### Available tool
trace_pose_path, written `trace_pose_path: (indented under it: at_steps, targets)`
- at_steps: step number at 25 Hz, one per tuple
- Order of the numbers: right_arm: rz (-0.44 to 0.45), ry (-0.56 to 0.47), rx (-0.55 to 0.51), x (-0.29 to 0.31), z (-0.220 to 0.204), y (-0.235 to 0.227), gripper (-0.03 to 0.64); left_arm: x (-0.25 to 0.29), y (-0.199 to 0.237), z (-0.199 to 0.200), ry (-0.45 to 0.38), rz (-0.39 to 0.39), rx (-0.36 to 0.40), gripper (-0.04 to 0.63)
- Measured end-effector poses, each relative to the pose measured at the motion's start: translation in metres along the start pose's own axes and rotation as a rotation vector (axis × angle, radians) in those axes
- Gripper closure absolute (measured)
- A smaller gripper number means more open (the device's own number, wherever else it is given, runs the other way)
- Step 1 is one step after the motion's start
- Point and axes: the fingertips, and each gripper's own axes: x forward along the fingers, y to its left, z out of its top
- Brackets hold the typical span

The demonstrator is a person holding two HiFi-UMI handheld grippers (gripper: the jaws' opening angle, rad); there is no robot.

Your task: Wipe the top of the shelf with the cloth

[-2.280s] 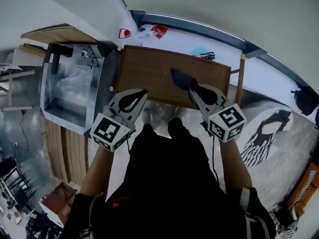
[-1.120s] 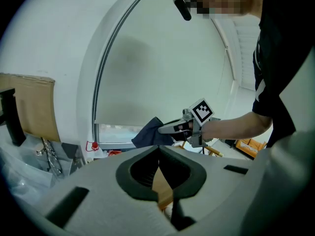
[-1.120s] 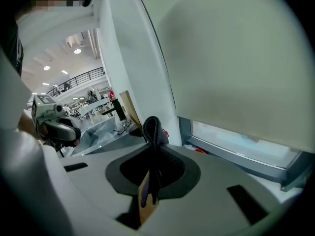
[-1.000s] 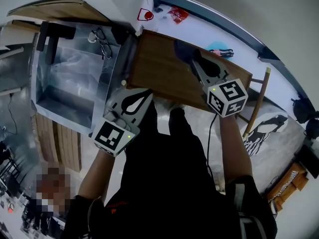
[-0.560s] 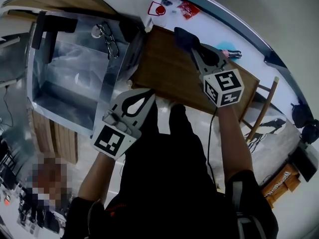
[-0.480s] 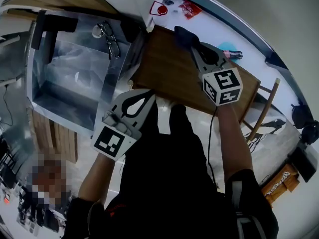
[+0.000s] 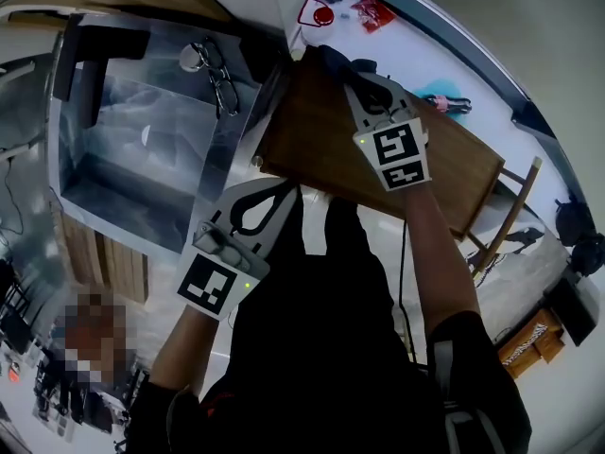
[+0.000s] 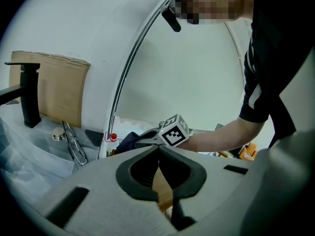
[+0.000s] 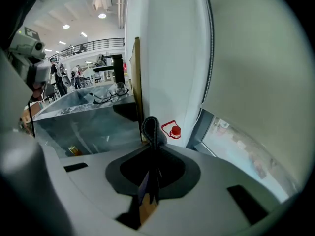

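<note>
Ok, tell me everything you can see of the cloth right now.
The cloth is dark, soft fabric, bunched up. The right tool is shut on it, with a fold looping up beyond the tips. It appears to lie on the brown wooden shelf top, at its far left corner in the head view.

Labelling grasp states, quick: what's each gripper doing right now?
Left gripper: shut, nothing between its jaws.
Right gripper: shut on the dark cloth.
</note>
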Motion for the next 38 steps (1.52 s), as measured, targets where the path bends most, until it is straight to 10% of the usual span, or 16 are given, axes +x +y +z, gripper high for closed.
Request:
trace_pose_path:
  at_steps: [18, 38]
  targets:
    - [0.091, 0.162, 0.012, 0.076, -0.057, 0.039, 0.584, -0.001, 0.002, -0.020, 0.044, -0.028, -0.009, 0.574]
    - [0.042, 0.238, 0.133, 0.025, -0.127, -0.005, 0.586, 0.047, -0.056, -0.006, 0.075, -0.108, 0.061, 0.574]
